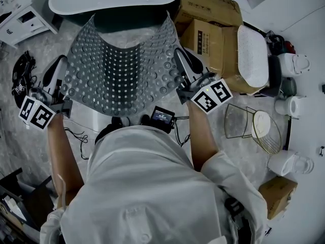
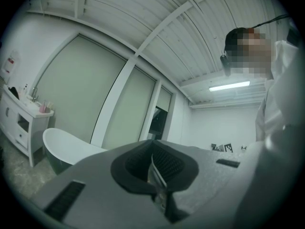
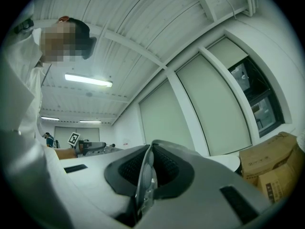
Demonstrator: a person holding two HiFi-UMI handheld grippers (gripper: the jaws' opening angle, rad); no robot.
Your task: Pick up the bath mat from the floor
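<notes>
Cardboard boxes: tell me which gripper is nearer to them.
Right. The right gripper, shut on the mat's right edge, is just beside the boxes. The left gripper grips the mat's opposite edge, the whole mat's width farther away.

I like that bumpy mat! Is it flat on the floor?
No, the bath mat hangs in the air, gripped by the left tool and right tool.
</notes>
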